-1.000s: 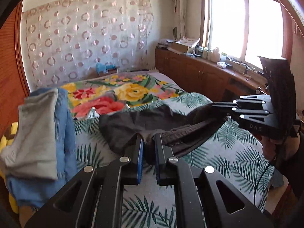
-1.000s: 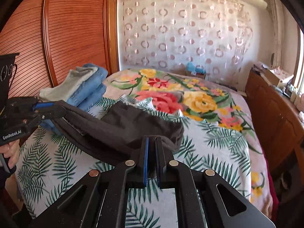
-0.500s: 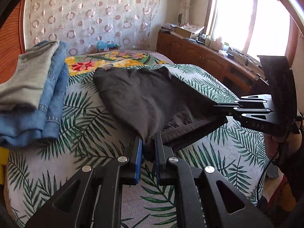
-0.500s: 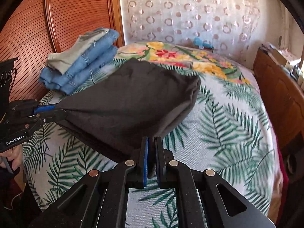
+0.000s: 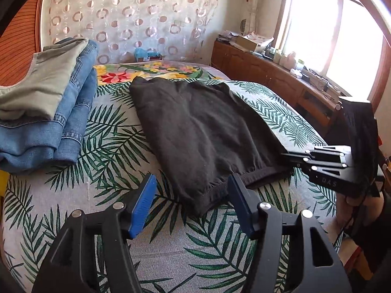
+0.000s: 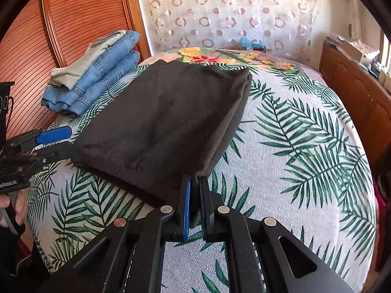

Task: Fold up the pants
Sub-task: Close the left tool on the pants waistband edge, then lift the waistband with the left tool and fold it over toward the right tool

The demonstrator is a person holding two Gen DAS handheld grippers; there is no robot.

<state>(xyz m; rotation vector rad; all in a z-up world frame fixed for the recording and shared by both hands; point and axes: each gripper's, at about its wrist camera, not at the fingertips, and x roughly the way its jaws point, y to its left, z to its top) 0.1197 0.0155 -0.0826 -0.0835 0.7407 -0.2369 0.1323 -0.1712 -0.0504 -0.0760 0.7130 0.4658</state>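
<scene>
Left wrist view shows the left gripper (image 5: 191, 201) with its blue-padded fingers spread wide and nothing between them — the near corner of the pants (image 5: 195, 131) lies just ahead of the gap, loose on the bed (image 5: 171, 256). From the right wrist view, the right gripper (image 6: 194, 196) is pinched tight on the other near corner of the same dark cloth, which bunches up between the pads.

Outward from the tools, the pants lie as a flat, roughly rectangular bundle on the palm-leaf bedspread, the hemmed or banded edge nearest the grippers and a doubled edge showing along the right side in the right wrist view. That layering suggests at least one fold is already made, and the bundle looks close to the size of the stack of jeans (image 5: 61, 122) lying at the left edge of the bed. My judgement is that the fold is nearly finished: what seems left is for the right gripper to let go, perhaps a last smoothing, perhaps a move onto the stack.

Several things cannot be made out — how many layers the bundle holds, whether the far edge is lined up, and whether the legs sit evenly inside. Fisheye bending distorts the outline, the far end of the cloth is foreshortened, and the window (image 5: 337, 31) glare washes out the sideboard (image 5: 268, 73) clutter
</scene>
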